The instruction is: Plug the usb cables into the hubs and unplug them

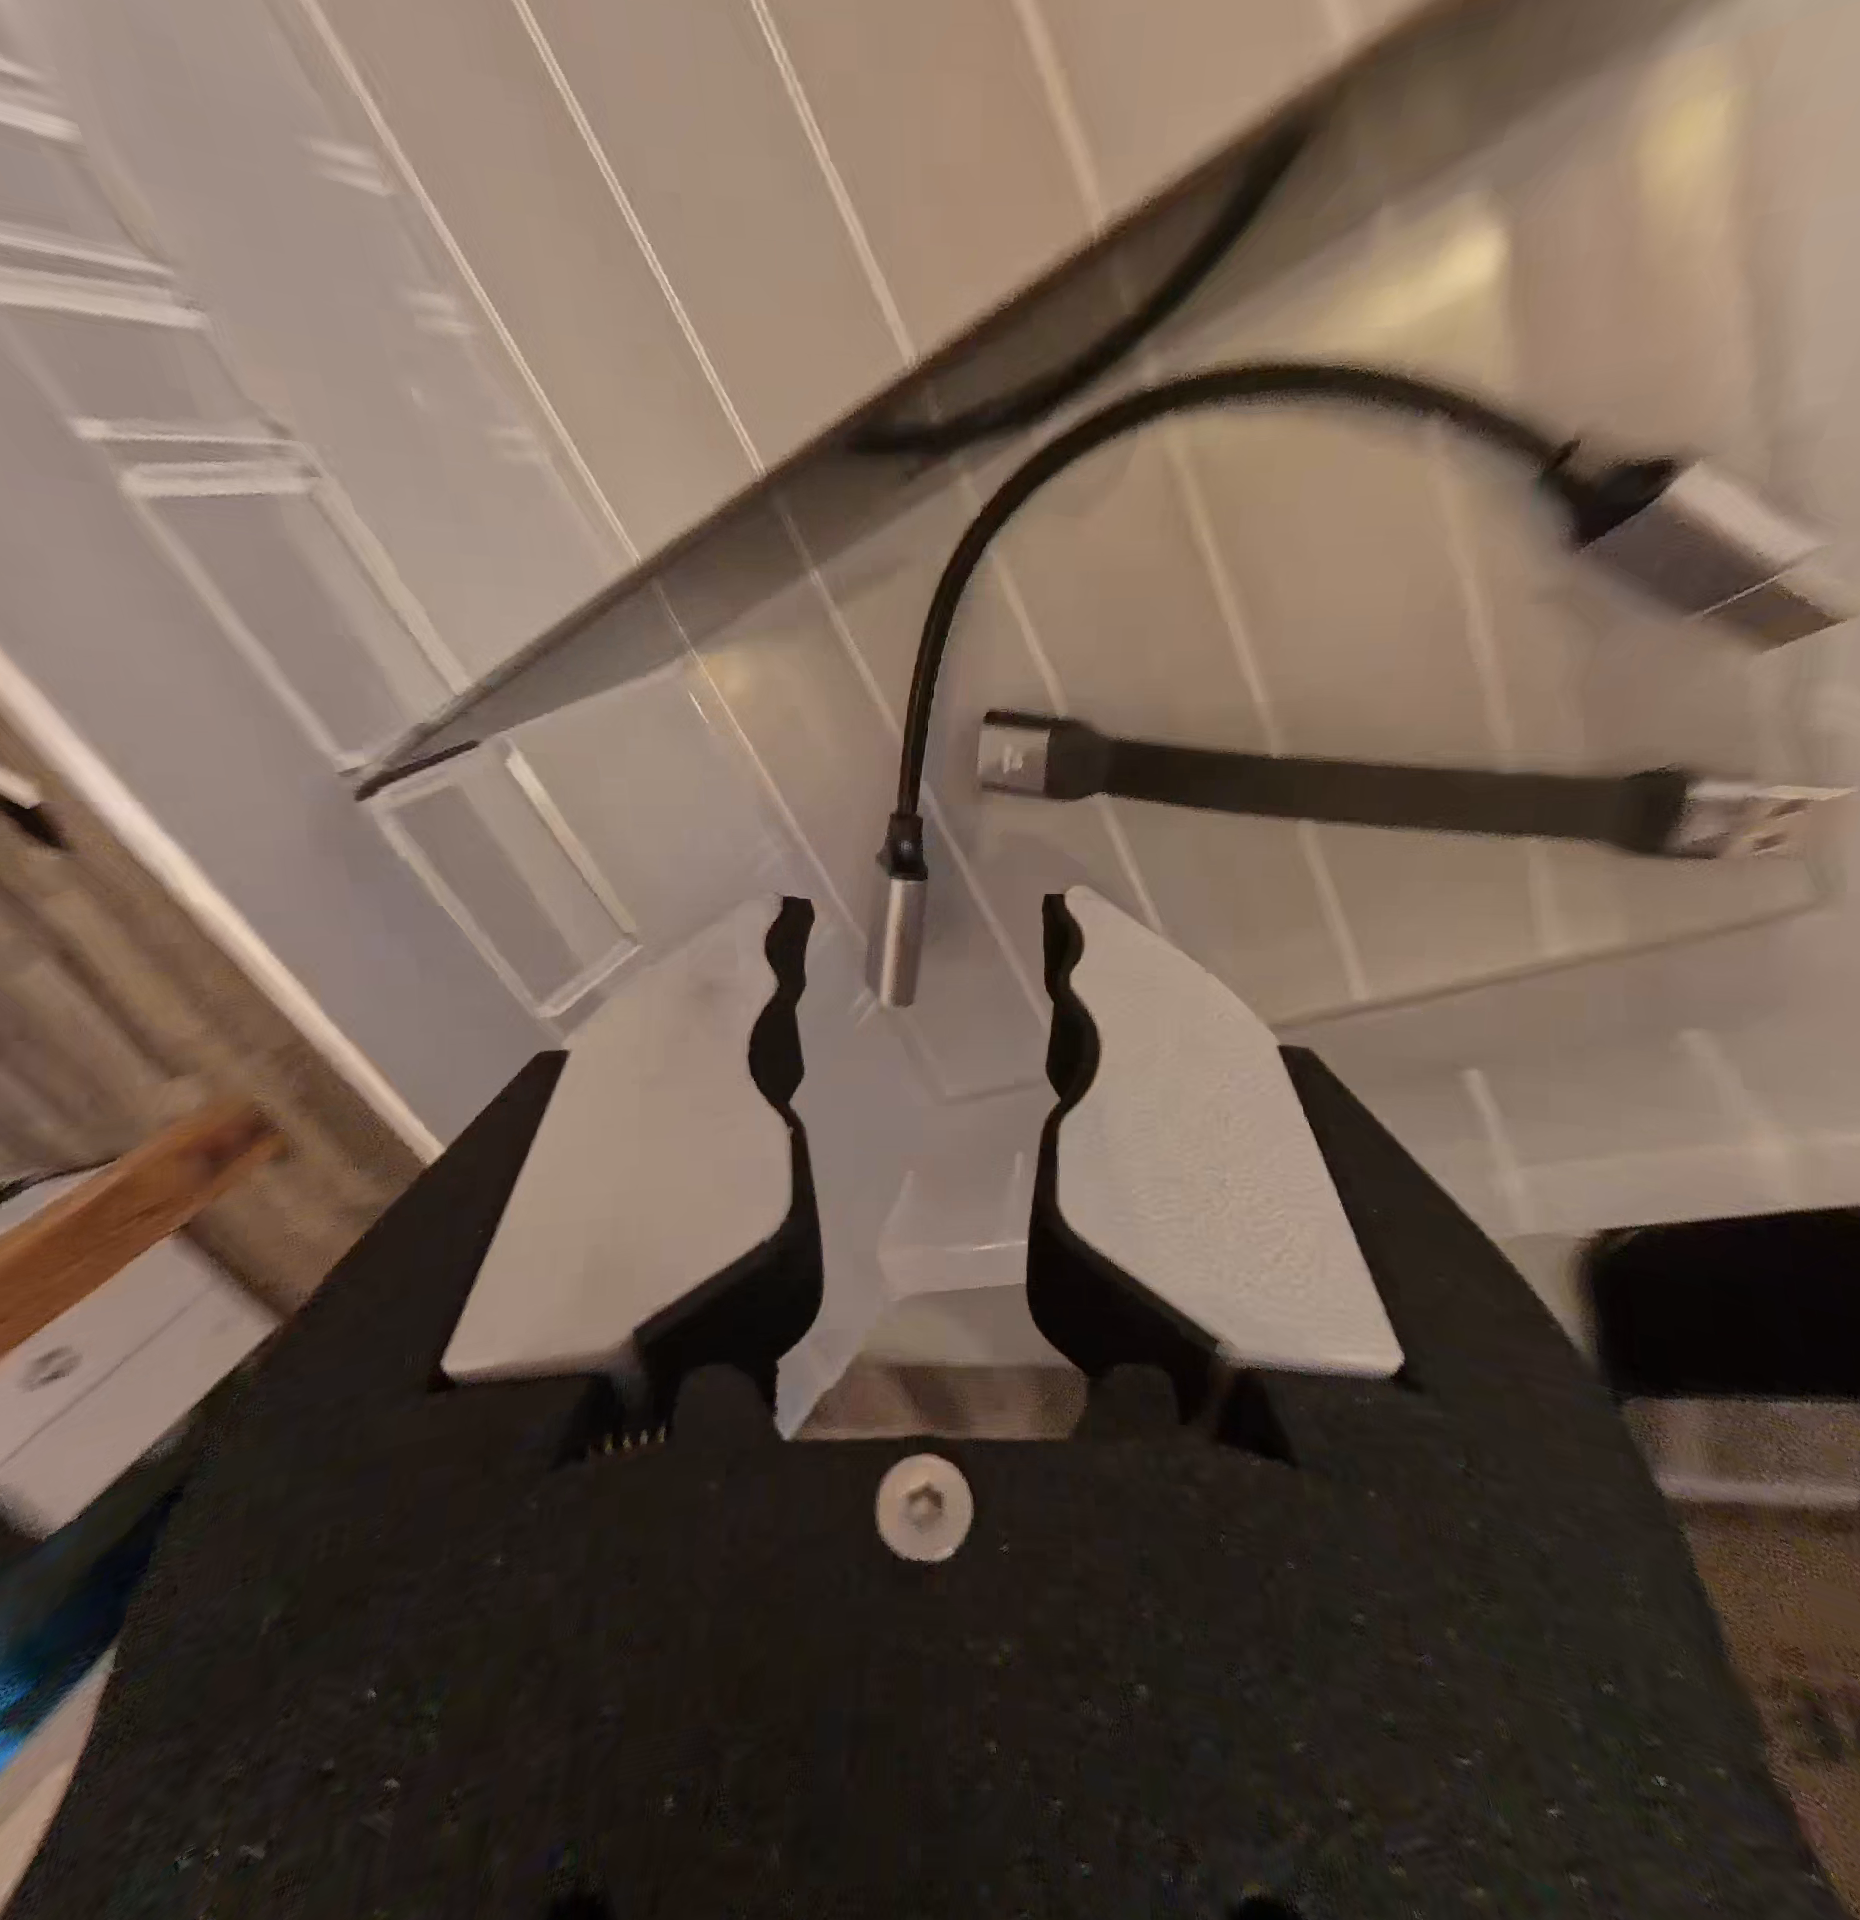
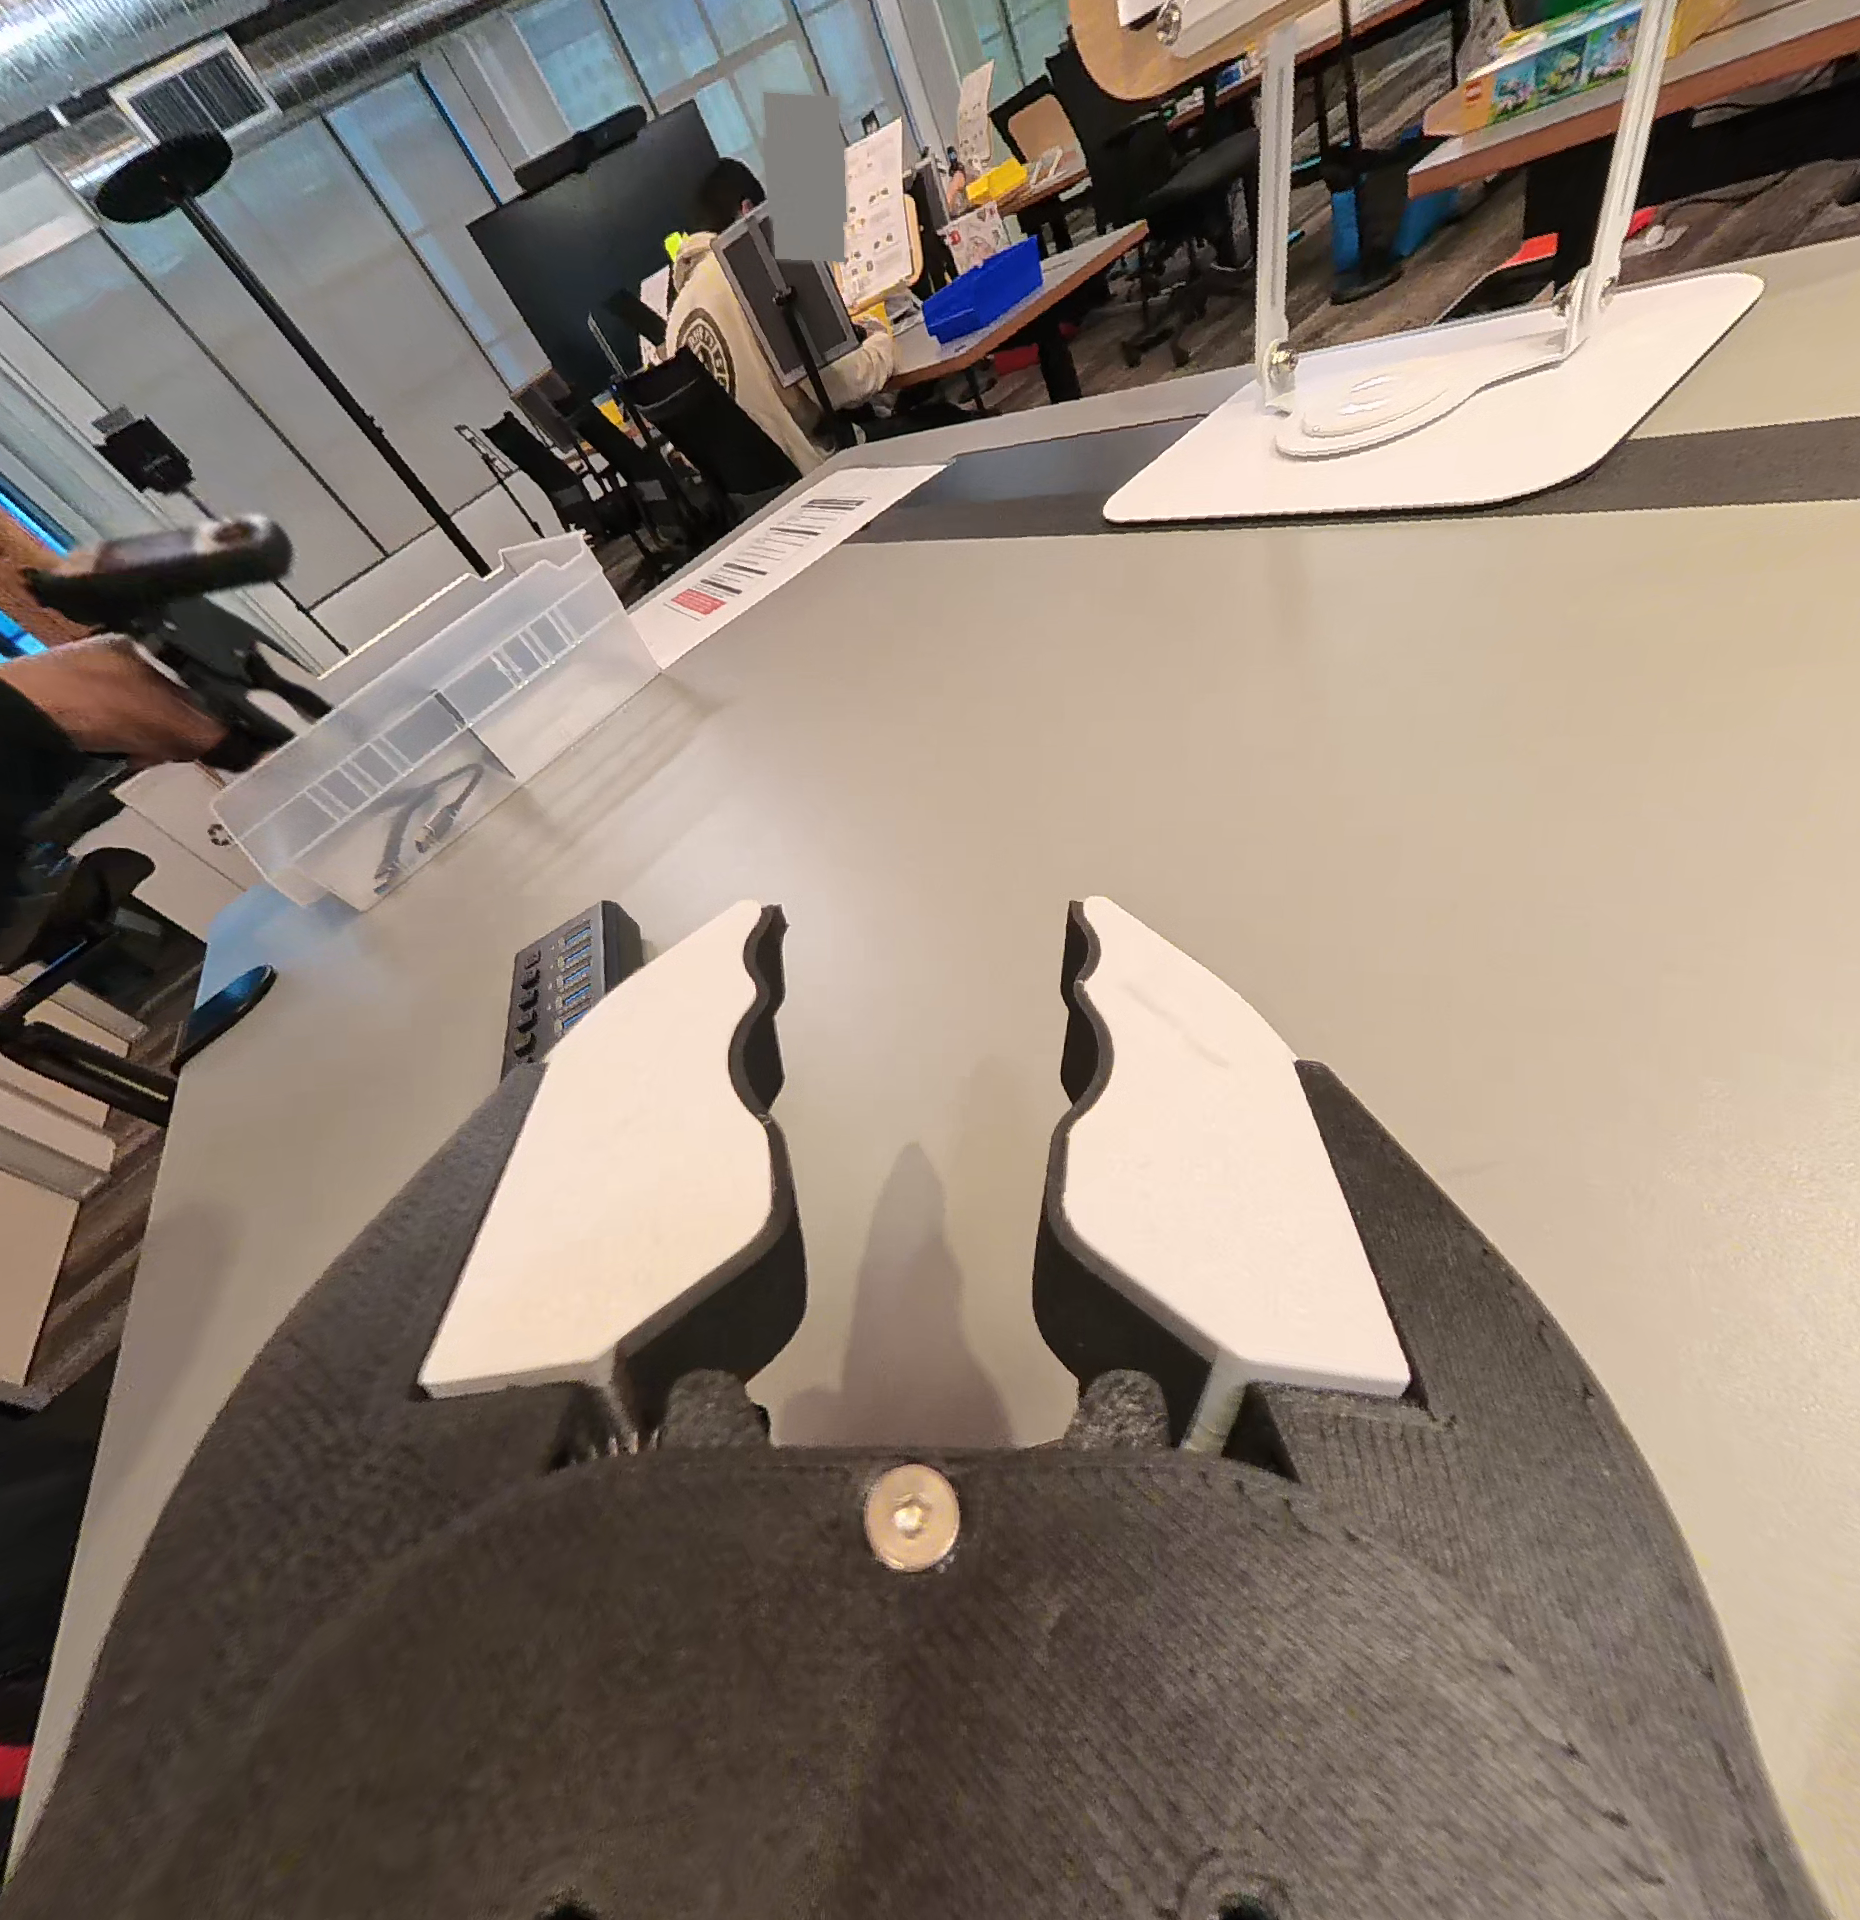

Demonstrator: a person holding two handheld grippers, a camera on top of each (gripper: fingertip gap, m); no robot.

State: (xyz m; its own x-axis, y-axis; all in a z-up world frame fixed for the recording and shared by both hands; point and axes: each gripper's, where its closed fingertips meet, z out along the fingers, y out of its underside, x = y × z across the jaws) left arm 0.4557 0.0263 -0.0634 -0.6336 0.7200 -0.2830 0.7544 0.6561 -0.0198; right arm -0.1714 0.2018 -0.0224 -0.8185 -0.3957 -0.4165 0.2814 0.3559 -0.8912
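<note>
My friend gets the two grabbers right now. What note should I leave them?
Left gripper: open, empty, over the clear bin, its tips either side of the round cable's silver plug.
Right gripper: open, empty, above the table.
A flat black cable also lies in the bin. The black hub sits on the table, left of the right gripper.
Done: nothing visibly plugged in.
Left: grab a cable, plug it into the hub, unplug it.

Open office; glass partition walls (image 2: pixel 282 343); black floor lamp (image 2: pixel 282 312); desks (image 2: pixel 1019 301) and black chairs (image 2: pixel 697 416).
</note>
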